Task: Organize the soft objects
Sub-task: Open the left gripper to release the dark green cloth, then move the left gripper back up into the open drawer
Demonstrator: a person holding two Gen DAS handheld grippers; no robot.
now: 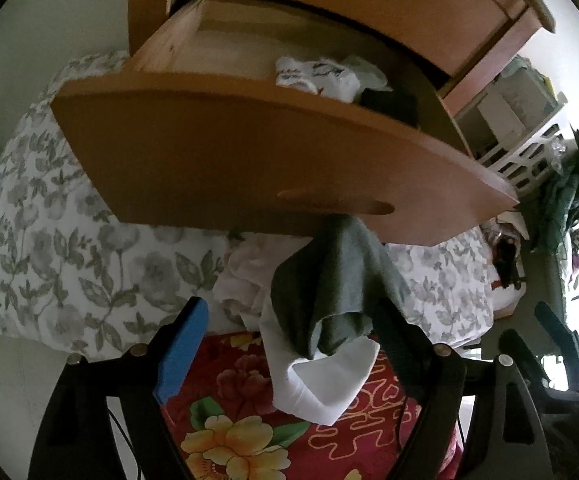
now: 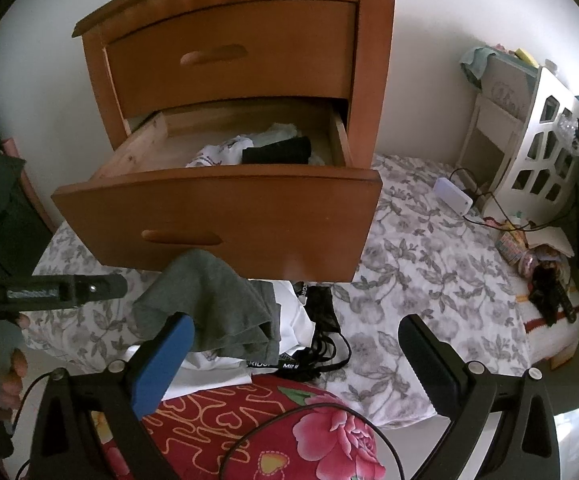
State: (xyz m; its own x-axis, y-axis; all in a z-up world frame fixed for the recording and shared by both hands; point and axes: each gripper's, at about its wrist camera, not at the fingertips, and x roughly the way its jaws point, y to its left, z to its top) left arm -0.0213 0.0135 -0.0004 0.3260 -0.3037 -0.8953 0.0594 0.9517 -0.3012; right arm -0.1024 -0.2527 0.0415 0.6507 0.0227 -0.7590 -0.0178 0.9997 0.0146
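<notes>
Wrist views of a wooden nightstand [image 2: 241,60] standing on a bed with a grey floral bedspread [image 2: 429,280]. Its lower drawer [image 2: 217,220] is pulled out; the upper drawer is closed. Inside the open drawer, toward its right side, lie a white printed garment [image 2: 217,154] and a folded black garment [image 2: 277,150] that rests partly on it.

On the bedspread just in front of the drawer front lies a pile of clothing: a grey cloth [image 2: 213,304] on top, white fabric [image 2: 297,320] beneath it, and a black strappy garment [image 2: 325,344] with lettered bands at the pile's right. A red floral blanket [image 2: 257,432] covers the near edge of the bed.

Left tongs [image 1: 293,328]: fingers spread wide. In the left wrist view the grey cloth [image 1: 337,280] and a white cloth [image 1: 321,376] appear between them, the grey cloth overlapping the right finger; the blue pad on the left finger is clear of the fabric.

Right tongs [image 2: 297,344]: wide apart, empty, poised above the pile's right side and the bedspread. A person's fingers [image 2: 13,376] show at the left border of the right wrist view. A white openwork rack [image 2: 545,160] stands at the bed's far right corner.
</notes>
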